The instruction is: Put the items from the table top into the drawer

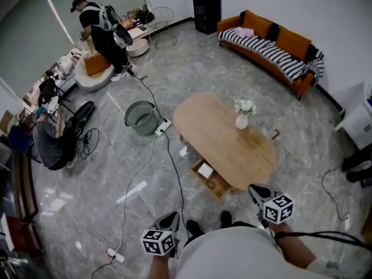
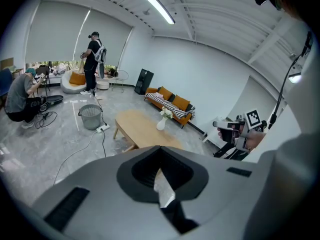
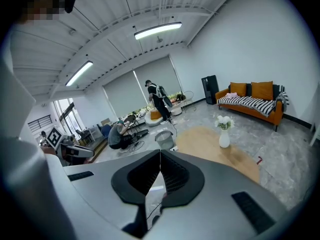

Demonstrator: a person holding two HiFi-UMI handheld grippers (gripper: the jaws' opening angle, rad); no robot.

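A white vase of flowers [image 1: 242, 120] is the only item standing on the oval wooden table [image 1: 209, 127]. Under the table's near edge the drawer [image 1: 216, 186] is pulled out, and a white item [image 1: 204, 170] lies in it. My left gripper [image 1: 170, 218] hangs over the floor, short of the table, with its jaws together and nothing between them. My right gripper [image 1: 256, 190] hovers at the table's near right end, also shut and empty. The left gripper view shows the table [image 2: 140, 129] and vase [image 2: 161, 123] past its jaws [image 2: 160, 148]. The right gripper view shows its jaws [image 3: 160, 151] and the vase [image 3: 224, 139].
A grey bin [image 1: 141, 118] and a power strip [image 1: 163, 127] with cables lie on the floor left of the table. An orange sofa [image 1: 273, 48] lines the far wall. One person stands at the back left [image 1: 102, 31], another crouches [image 1: 52, 141]. A small red thing [image 1: 275, 134] lies on the floor.
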